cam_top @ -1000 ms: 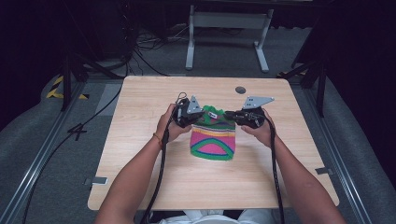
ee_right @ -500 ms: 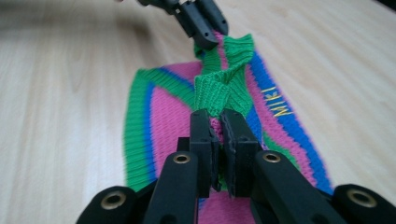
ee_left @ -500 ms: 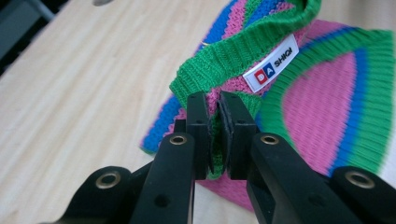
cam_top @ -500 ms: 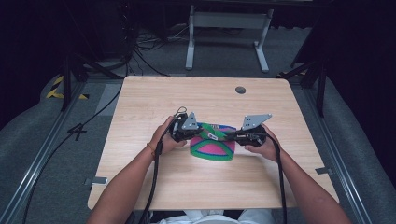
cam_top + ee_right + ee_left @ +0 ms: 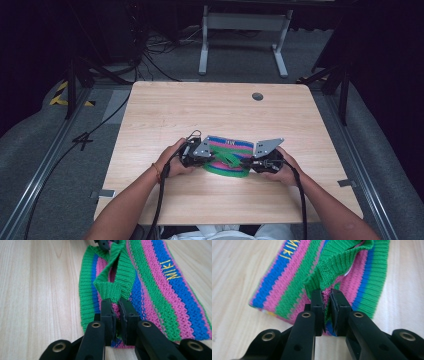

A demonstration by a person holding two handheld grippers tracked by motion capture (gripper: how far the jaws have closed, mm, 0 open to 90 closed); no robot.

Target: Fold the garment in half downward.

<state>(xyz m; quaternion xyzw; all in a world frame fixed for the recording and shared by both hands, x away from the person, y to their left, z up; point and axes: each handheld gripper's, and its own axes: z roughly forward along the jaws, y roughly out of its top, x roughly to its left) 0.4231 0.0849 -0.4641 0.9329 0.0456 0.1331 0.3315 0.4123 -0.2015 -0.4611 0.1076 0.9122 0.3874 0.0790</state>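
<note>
Striped knit hat (image 5: 227,156) lies flat on wooden table (image 5: 210,112), near front edge, between both hands. Stripes green, pink, blue; yellow lettering on 1 blue stripe. Left gripper (image 5: 326,296): jaws nearly closed, pinching green ribbed hem (image 5: 332,270) at hat's left side. Right gripper (image 5: 117,303): jaws nearly closed, clamped on same hem at opp. side. Hem raised off hat body betw. the 2 grippers. Both grippers low, close to tabletop.
</note>
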